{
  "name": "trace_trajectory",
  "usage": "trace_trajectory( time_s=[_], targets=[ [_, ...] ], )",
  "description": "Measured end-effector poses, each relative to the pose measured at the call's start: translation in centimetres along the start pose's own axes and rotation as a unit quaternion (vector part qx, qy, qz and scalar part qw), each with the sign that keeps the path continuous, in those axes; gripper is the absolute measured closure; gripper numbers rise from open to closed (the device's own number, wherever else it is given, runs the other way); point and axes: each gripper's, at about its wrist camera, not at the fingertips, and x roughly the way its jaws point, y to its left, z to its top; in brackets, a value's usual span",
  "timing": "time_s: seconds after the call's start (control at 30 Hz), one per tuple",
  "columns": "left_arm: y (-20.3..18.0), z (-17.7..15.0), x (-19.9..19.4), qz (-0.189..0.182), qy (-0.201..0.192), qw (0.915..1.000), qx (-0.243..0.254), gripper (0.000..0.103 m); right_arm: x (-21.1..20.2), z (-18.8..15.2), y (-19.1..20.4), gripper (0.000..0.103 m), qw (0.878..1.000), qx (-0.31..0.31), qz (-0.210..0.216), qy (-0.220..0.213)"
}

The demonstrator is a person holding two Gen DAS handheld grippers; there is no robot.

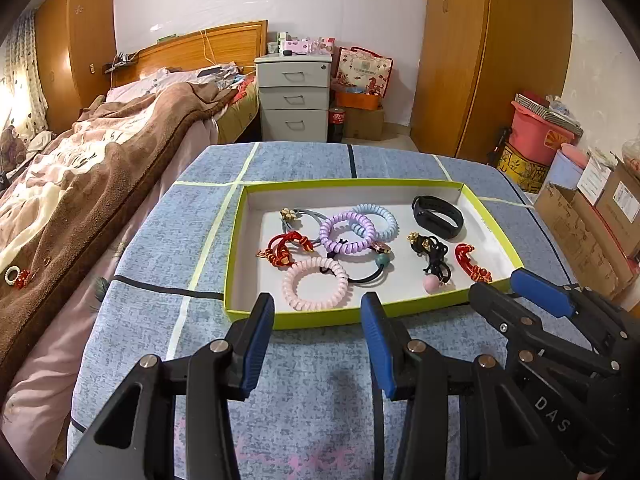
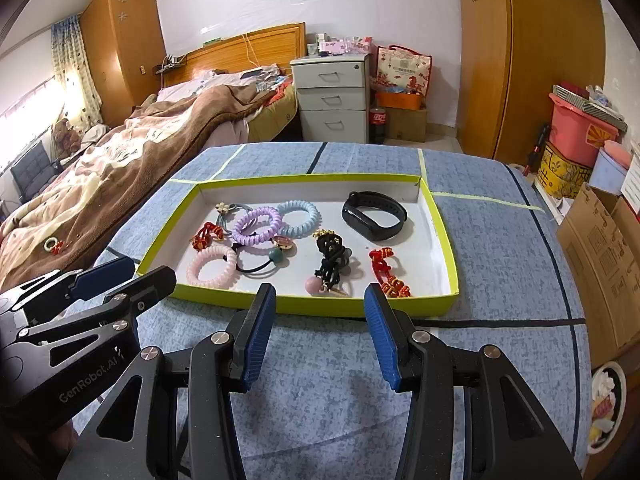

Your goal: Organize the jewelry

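Note:
A shallow lime-edged tray (image 1: 256, 318) (image 2: 312, 305) lies on the blue cloth. In it lie a pink coil hair tie (image 1: 315, 283) (image 2: 211, 266), a purple coil tie (image 1: 347, 233) (image 2: 257, 226), a light blue coil tie (image 1: 382, 220) (image 2: 300, 216), a black wristband (image 1: 437, 216) (image 2: 374, 215), red knotted cords (image 1: 472, 266) (image 2: 388, 274) and a black cord with a pink bead (image 1: 434, 276) (image 2: 326, 268). My left gripper (image 1: 318, 308) is open and empty just before the tray's near rim. My right gripper (image 2: 320, 300) is open and empty at the same rim, to the right.
A bed with a brown blanket (image 1: 80, 184) runs along the left; a small white and red item (image 1: 16, 278) lies on it. A grey drawer unit (image 1: 294, 96) stands behind the table. Cardboard boxes (image 1: 592, 232) and a pink bin (image 1: 540, 132) stand at the right.

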Motion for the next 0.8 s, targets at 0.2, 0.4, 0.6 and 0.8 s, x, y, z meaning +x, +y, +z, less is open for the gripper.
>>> trace_trajectory(
  time_s=[0.2, 0.4, 0.6, 0.8],
  targets=[
    [-0.04, -0.07, 0.16, -0.002, 0.003, 1.0000, 0.000, 0.056, 0.05, -0.01, -0.05, 0.056, 1.000, 0.001, 0.000, 0.001],
    [-0.09, -0.12, 0.23, -0.004, 0.002, 1.0000, 0.000, 0.056, 0.06, -0.07, -0.03, 0.056, 1.000, 0.002, -0.001, 0.002],
    [-0.04, -0.16, 0.33, -0.002, 0.003, 1.0000, -0.001, 0.056, 0.11, -0.10, -0.01, 0.056, 1.000, 0.001, 0.000, 0.001],
    [-0.17, -0.24, 0.17, -0.004, 0.003, 1.0000, -0.001, 0.056, 0.06, -0.18, -0.04, 0.056, 1.000, 0.002, 0.000, 0.001]
  ],
)
